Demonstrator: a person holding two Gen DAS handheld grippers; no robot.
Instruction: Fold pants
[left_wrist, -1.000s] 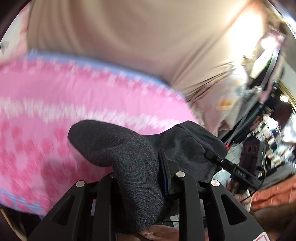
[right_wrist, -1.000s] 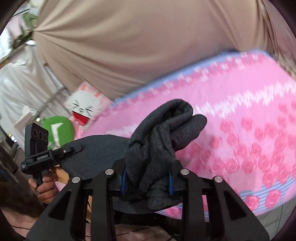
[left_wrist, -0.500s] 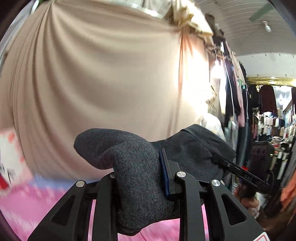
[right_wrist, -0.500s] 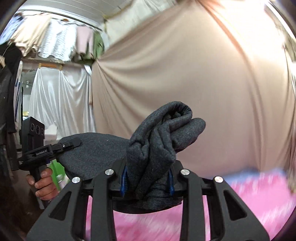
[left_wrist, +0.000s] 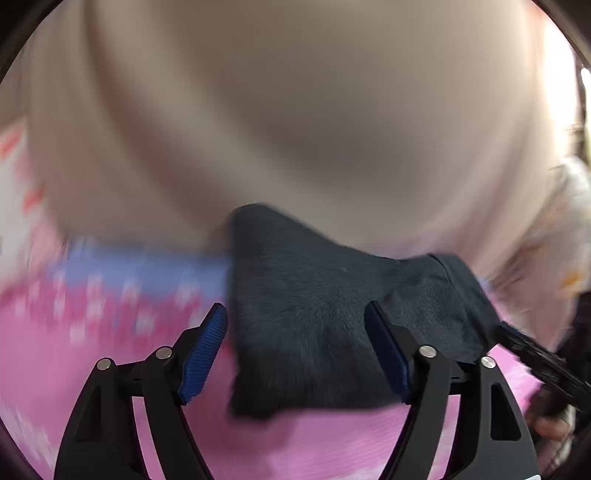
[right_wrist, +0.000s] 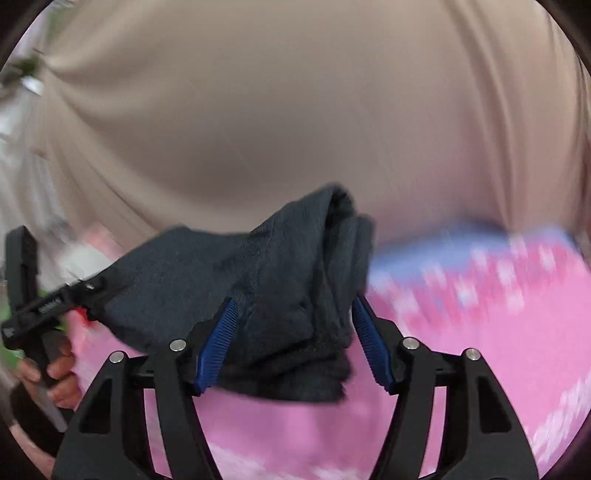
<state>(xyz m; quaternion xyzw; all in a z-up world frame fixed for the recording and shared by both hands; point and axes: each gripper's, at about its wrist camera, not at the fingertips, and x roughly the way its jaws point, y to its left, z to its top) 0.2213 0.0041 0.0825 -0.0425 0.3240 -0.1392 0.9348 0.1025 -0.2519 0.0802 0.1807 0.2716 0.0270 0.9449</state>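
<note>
— Where are my grippers?
— I hold both low over the pink blanket (left_wrist: 110, 369). The left gripper (left_wrist: 295, 354) and right gripper (right_wrist: 291, 343) have just let go; jaws spread wide.
— And the pants (right_wrist: 258, 288)?
— Loose between the jaws, low middle of each frame. Before, I squeezed them tight.

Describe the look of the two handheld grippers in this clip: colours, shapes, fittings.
Both match. The left gripper and right gripper have matte black plastic fingers with triangular cut-outs, round silver pivot bolts and ribbed blue pads on the inner faces. Seen from the right wrist view, the left unit is a black handle with small white lettering on its side. No cables or sleeves show.
</note>
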